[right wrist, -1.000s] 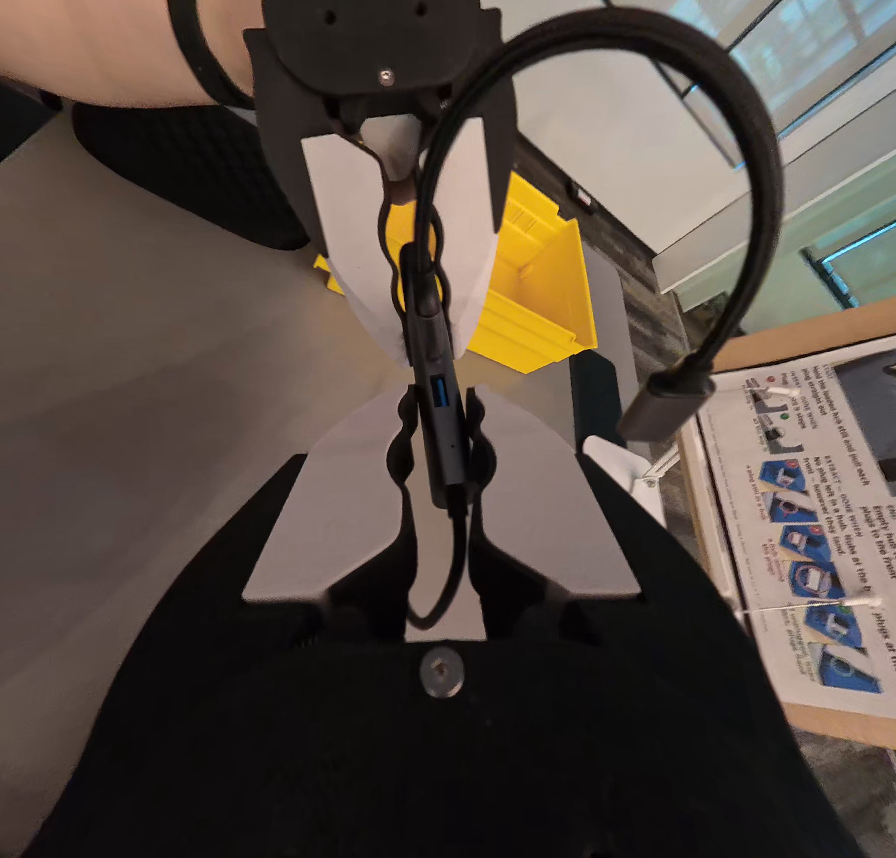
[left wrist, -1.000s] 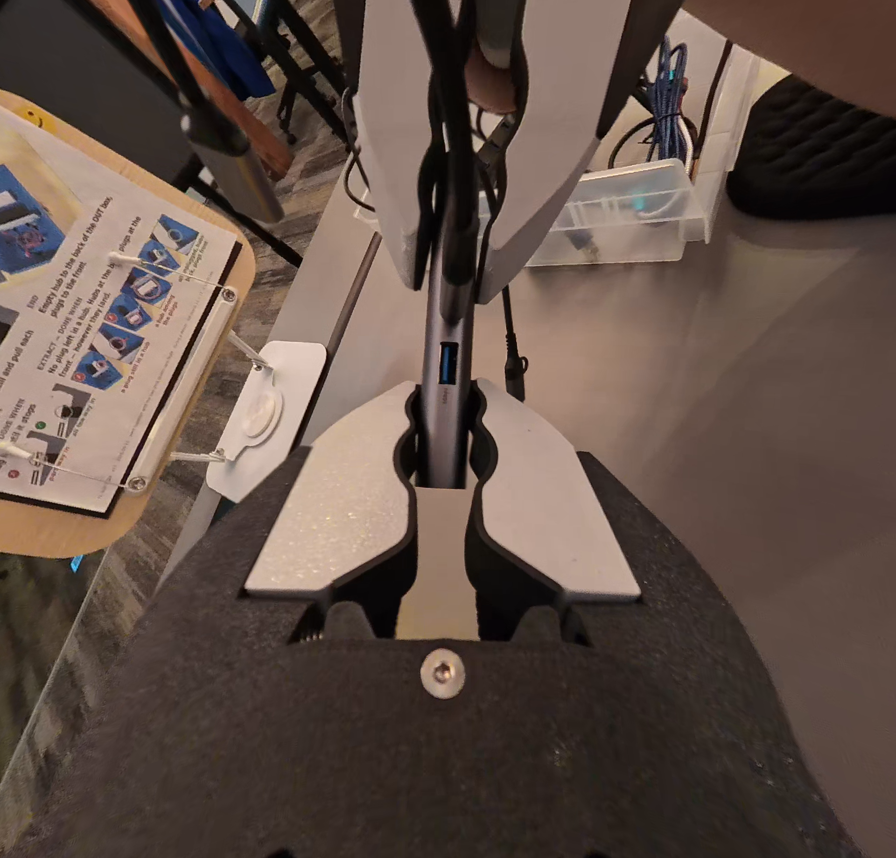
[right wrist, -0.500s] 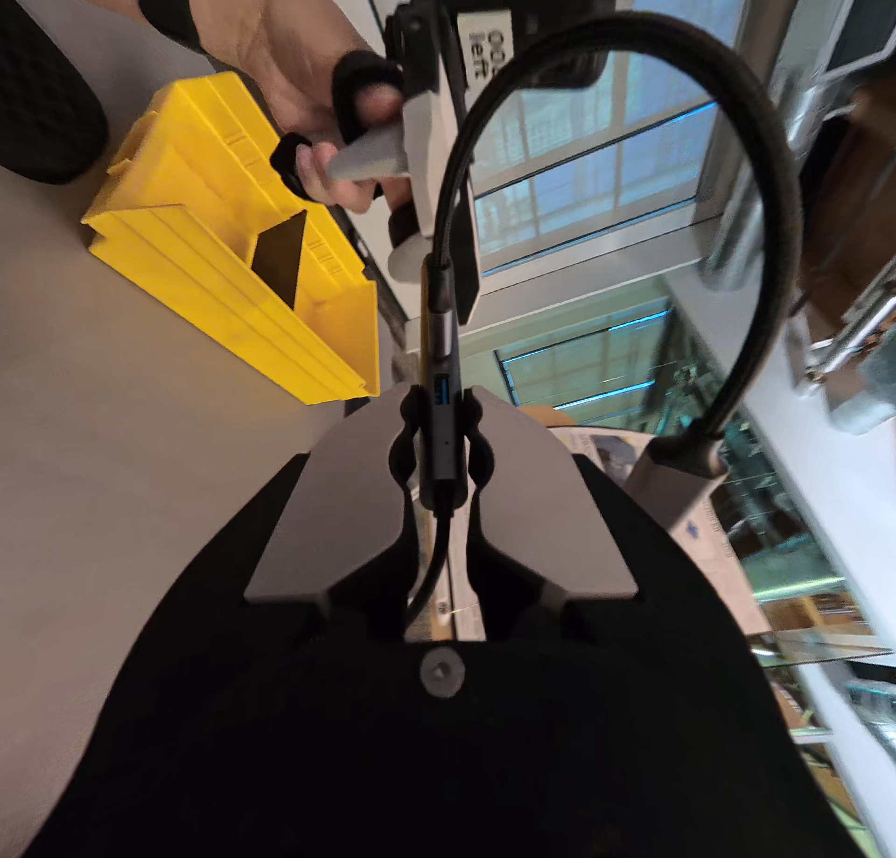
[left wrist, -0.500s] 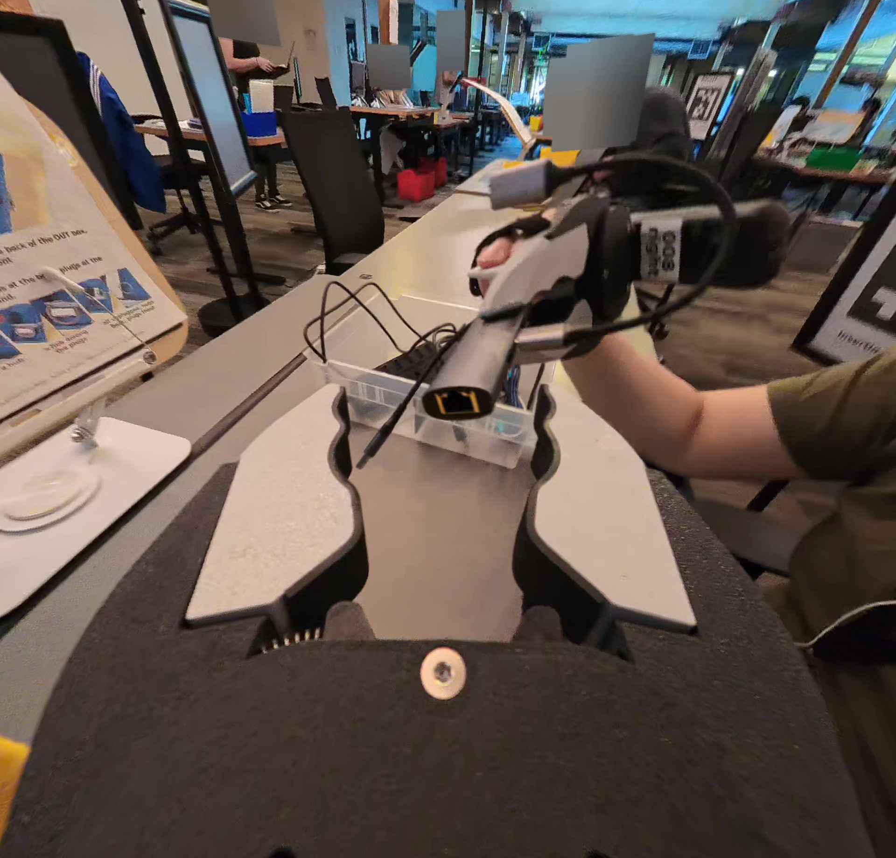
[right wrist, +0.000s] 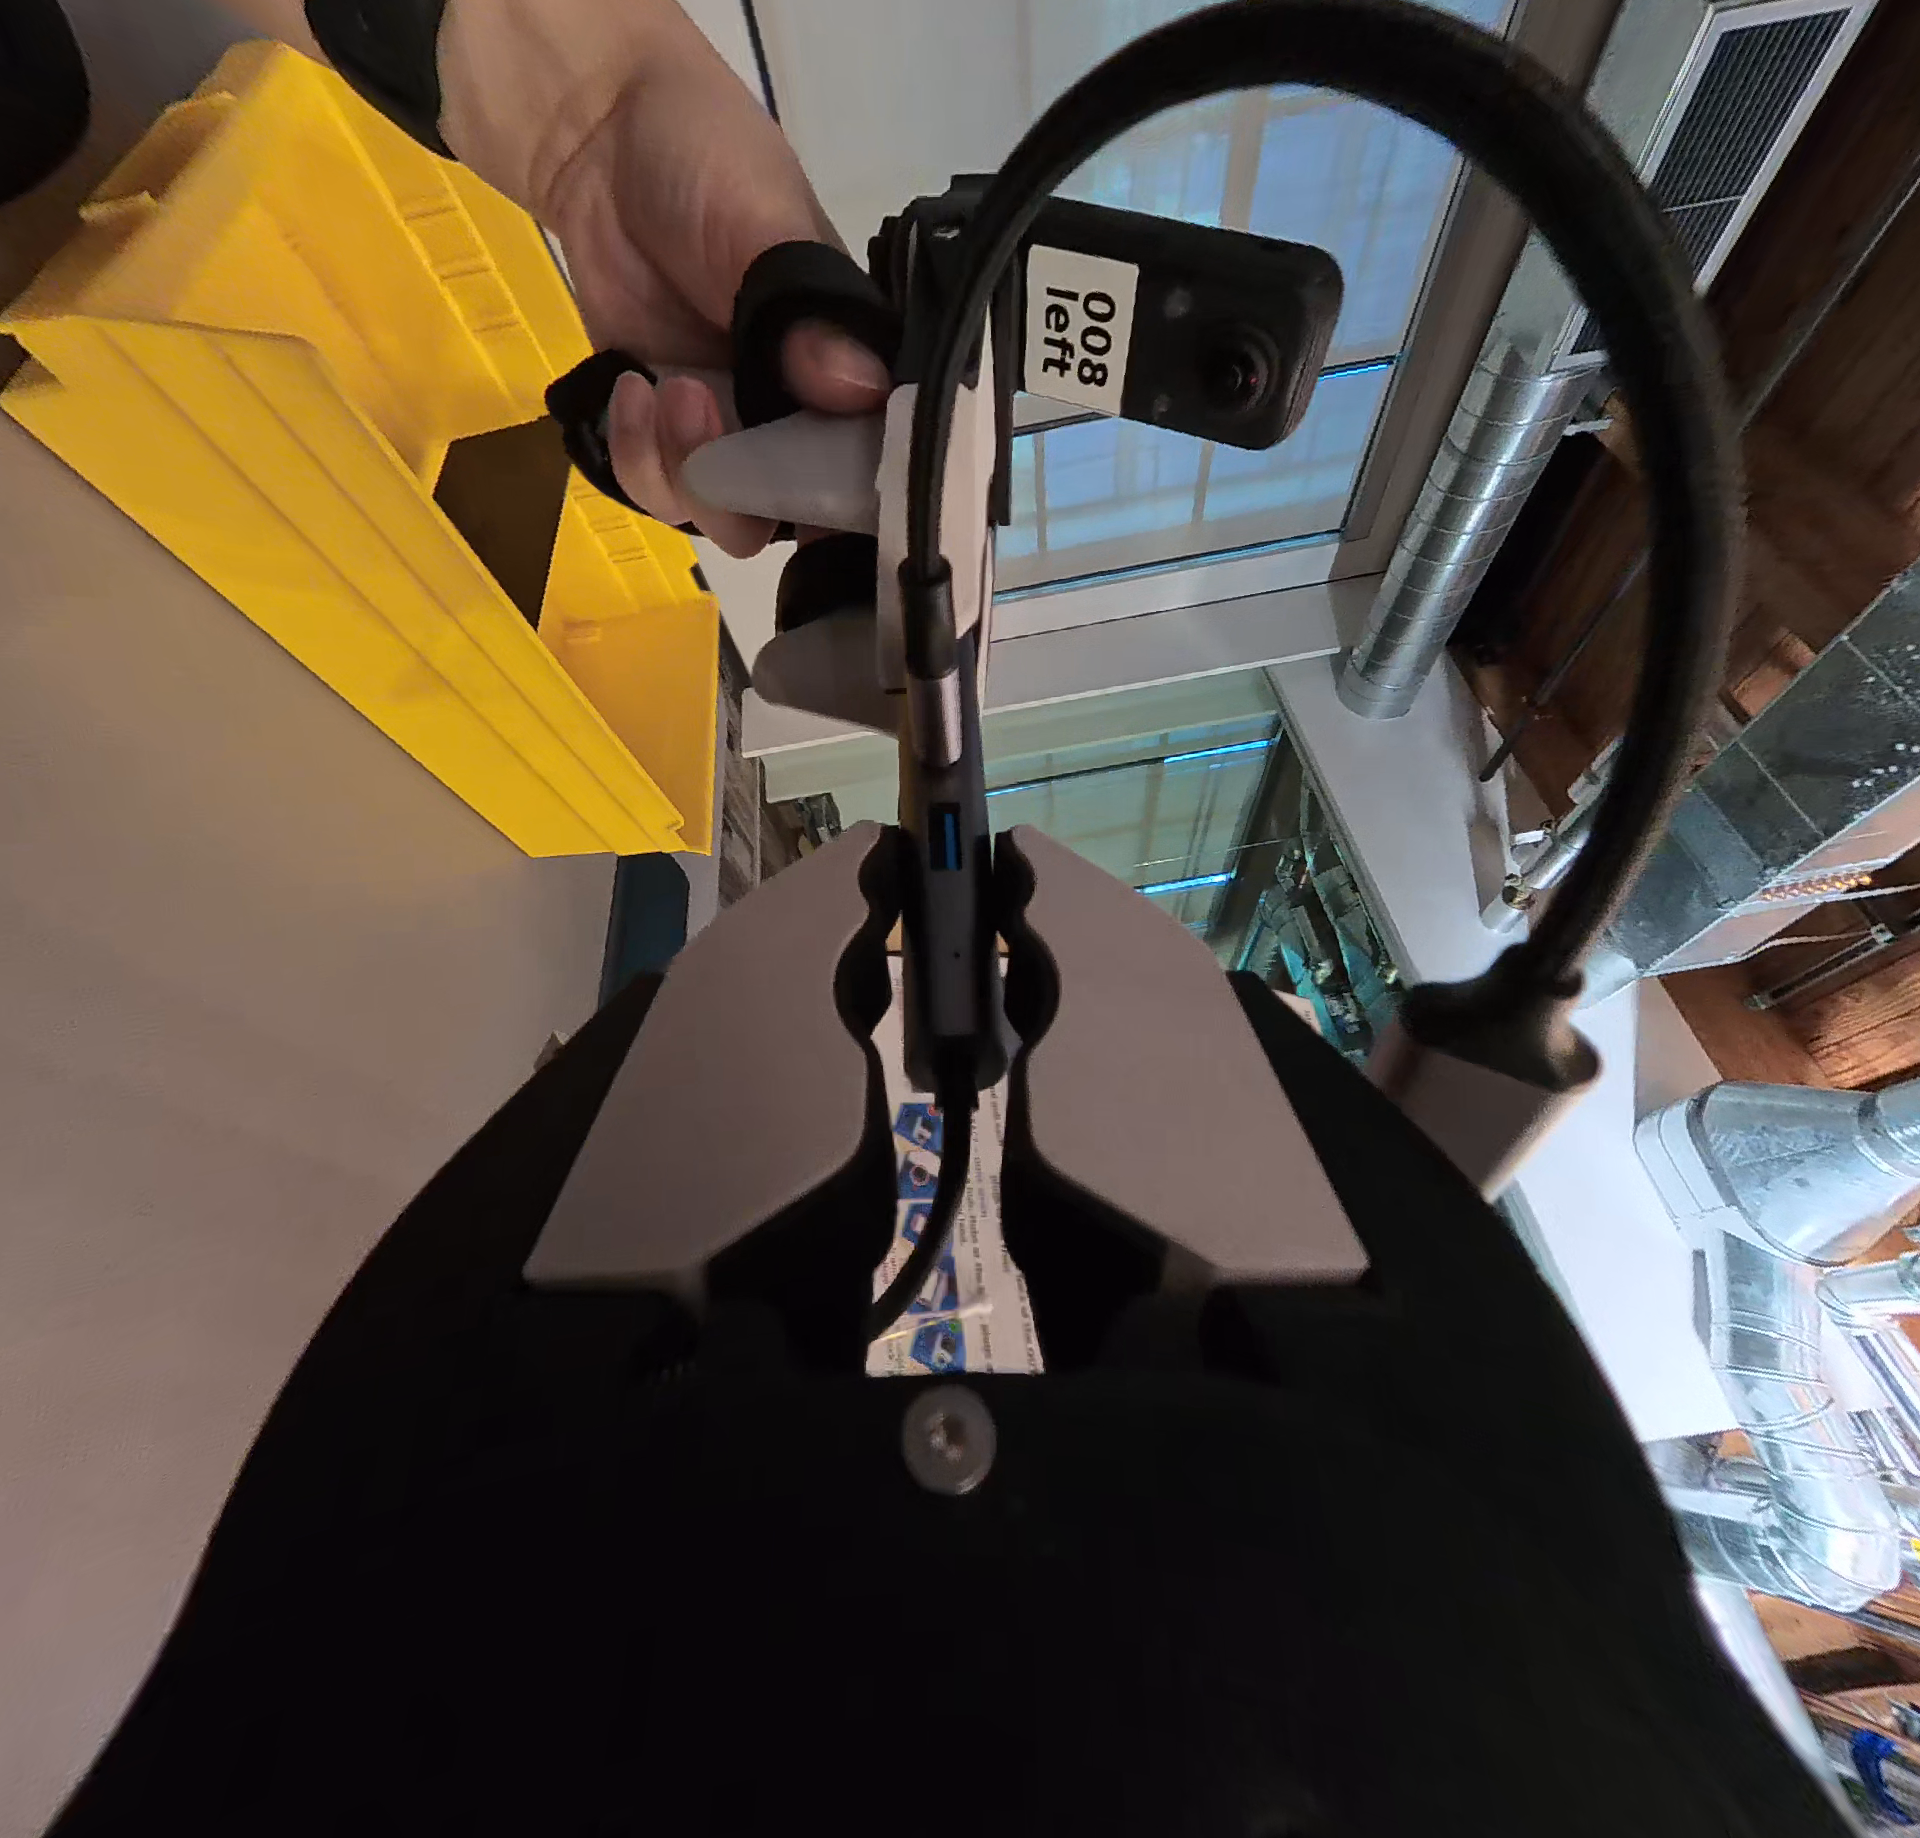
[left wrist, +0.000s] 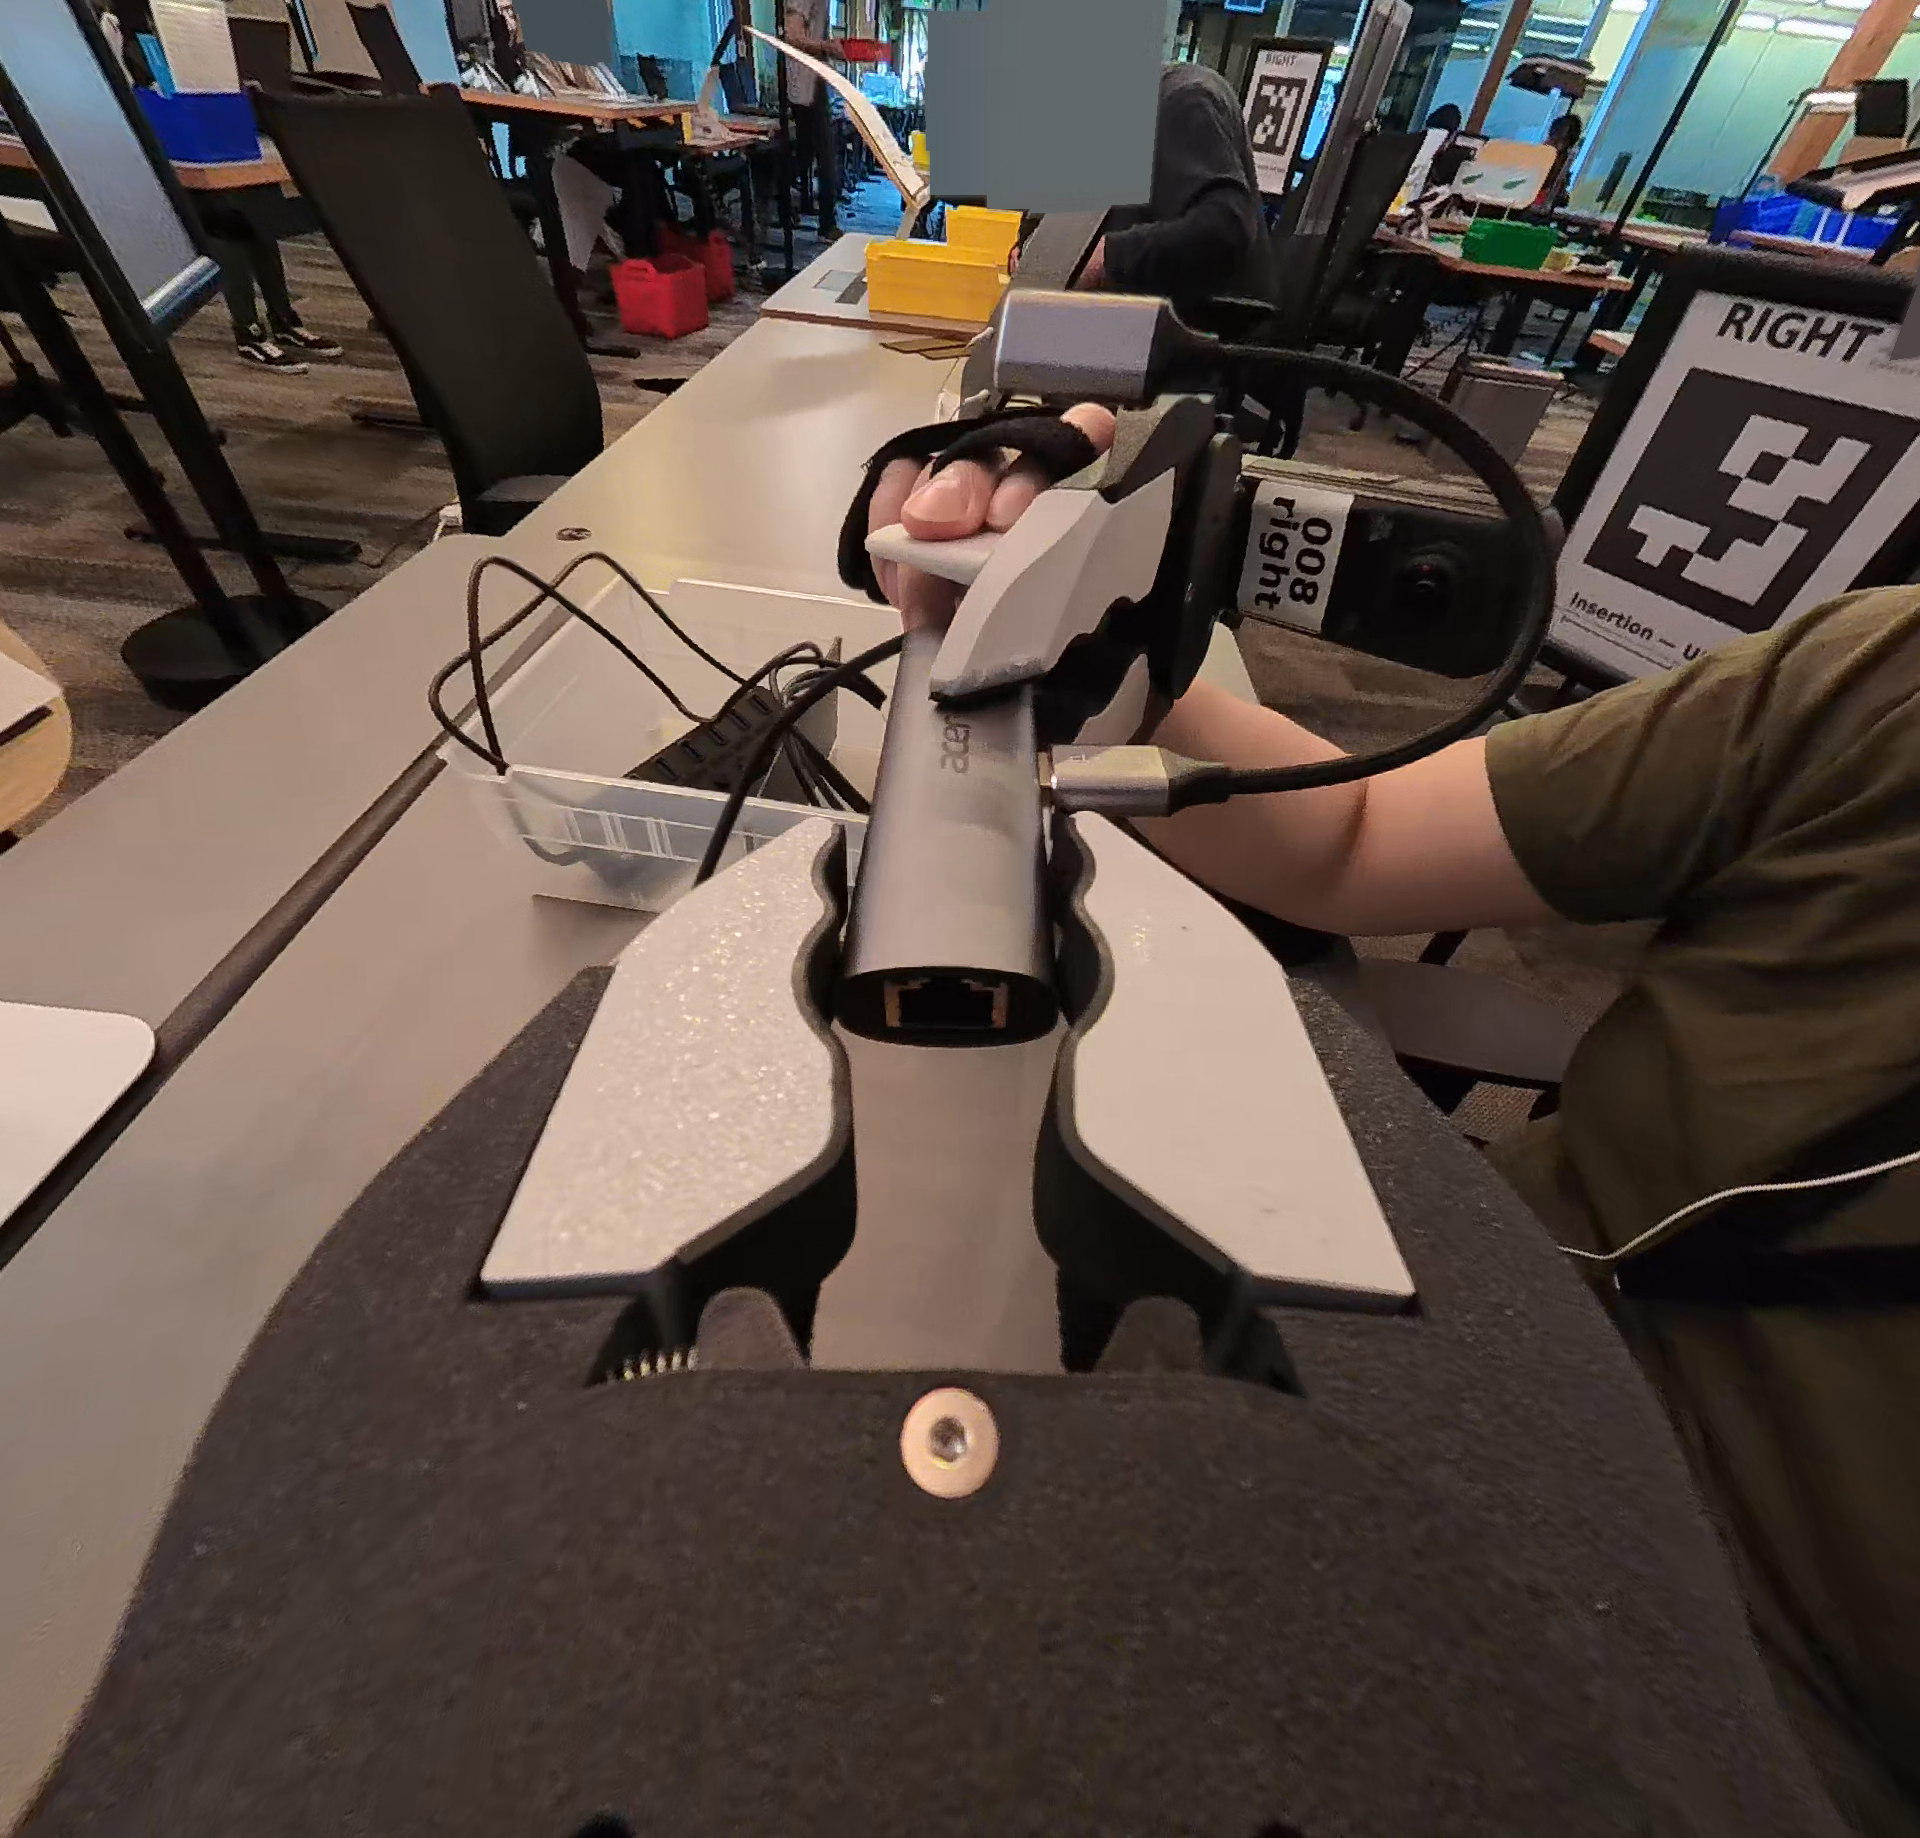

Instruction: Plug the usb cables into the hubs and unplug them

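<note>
This looks like a big open office or work lab. There are long grey desks (left wrist: 312, 749) in rows, black office chairs (left wrist: 436, 261), and tall stands (left wrist: 94, 230) on the carpet floor (left wrist: 343, 438). Yellow bins (left wrist: 935, 276), a red box (left wrist: 660, 292), and blue (left wrist: 197, 121) and green bins (left wrist: 1501, 242) sit around. A clear box of cables (left wrist: 665, 739) rests on the near desk. Signs with black and white square codes (left wrist: 1745, 500) stand about. People (left wrist: 1195, 188) work farther back. The right wrist view shows big windows (right wrist: 1195, 261) and silver air pipes (right wrist: 1455, 500).
</note>
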A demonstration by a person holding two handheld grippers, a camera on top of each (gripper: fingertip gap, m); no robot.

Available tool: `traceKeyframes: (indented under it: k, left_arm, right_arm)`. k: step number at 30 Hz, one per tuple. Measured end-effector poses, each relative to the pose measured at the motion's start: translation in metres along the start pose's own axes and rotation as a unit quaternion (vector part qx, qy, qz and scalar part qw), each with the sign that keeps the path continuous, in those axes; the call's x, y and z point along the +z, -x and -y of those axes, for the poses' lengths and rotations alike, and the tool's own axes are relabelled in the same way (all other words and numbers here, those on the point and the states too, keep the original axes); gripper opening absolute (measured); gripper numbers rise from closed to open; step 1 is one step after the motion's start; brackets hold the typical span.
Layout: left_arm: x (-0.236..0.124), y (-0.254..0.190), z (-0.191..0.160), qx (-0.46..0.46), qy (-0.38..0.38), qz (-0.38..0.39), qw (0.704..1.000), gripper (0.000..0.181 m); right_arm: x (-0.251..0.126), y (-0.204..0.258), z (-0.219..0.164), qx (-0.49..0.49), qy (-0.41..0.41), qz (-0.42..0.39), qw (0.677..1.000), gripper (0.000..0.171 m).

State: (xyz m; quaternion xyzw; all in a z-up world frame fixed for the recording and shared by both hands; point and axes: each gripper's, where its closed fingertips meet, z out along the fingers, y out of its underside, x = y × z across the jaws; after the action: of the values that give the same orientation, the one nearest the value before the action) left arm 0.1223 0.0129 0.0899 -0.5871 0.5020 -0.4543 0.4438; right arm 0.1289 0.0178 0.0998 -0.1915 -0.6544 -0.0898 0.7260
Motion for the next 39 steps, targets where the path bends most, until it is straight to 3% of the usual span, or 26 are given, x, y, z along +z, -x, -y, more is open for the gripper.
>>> traceKeyframes:
  k: [5, 11, 23, 29, 33, 39]
  left_arm:
    - [-0.004, -0.003, -0.002, -0.002, -0.013, -0.024, 1.000, 0.036]
    - [0.000, 0.004, -0.011, 0.048, 0.023, 0.024, 0.998, 0.037]
    - [0.018, 0.015, -0.022, -0.074, -0.007, -0.008, 0.997, 0.036]
    - [0.017, 0.007, -0.009, -0.110, -0.055, -0.056, 0.991, 0.036]
    - [0.022, 0.011, -0.014, -0.165, -0.063, -0.069, 0.982, 0.036]
    - [0.028, 0.013, -0.011, -0.116, -0.083, -0.038, 0.989, 0.036]
  right_arm:
    - [0.003, 0.003, 0.001, 0.008, -0.007, 0.003, 1.000, 0.018]
    - [0.002, 0.007, -0.007, 0.005, 0.012, 0.013, 1.000, 0.018]
    - [-0.003, 0.024, -0.029, 0.086, 0.053, 0.095, 0.990, 0.019]
    - [-0.007, 0.015, -0.018, 0.094, 0.023, 0.081, 0.992, 0.018]
    - [-0.009, 0.021, -0.027, 0.113, 0.052, 0.113, 0.986, 0.018]
    - [-0.013, 0.018, -0.032, 0.055, 0.088, 0.105, 0.989, 0.017]
